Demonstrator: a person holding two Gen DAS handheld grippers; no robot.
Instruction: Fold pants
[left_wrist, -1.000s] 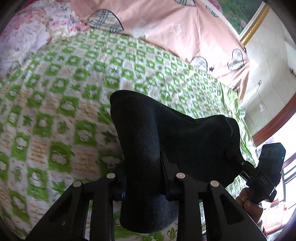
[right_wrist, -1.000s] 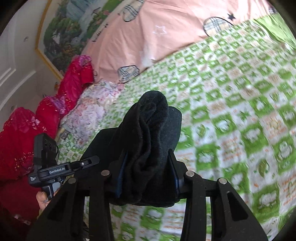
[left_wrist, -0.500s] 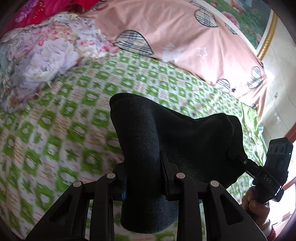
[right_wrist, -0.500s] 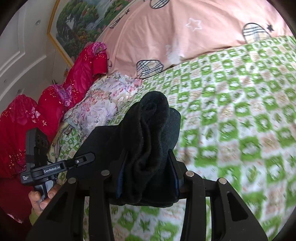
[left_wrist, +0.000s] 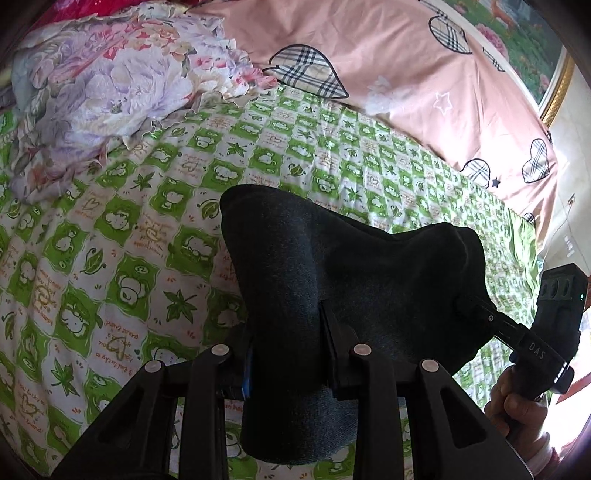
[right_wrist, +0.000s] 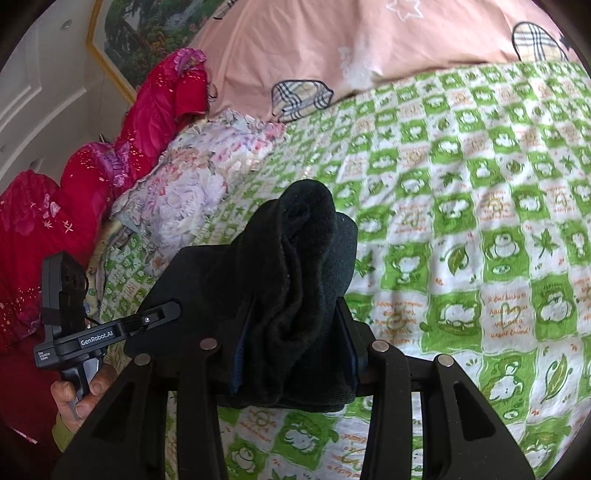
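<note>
Far left: shiny red bedding, then a crumpled flowery cloth, soft and lumpy. Fuzzy black pants up in the air over the bed, stretched between two tools. Left gripper pinching one thick rolled end tight. Right gripper squeezing the other bunched end, fingers pressed on the cloth, both pairs loosening only a tiny bit. Green and white checked sheet underneath. Behind: smooth pink quilt with plaid hearts, gold-framed picture.
</note>
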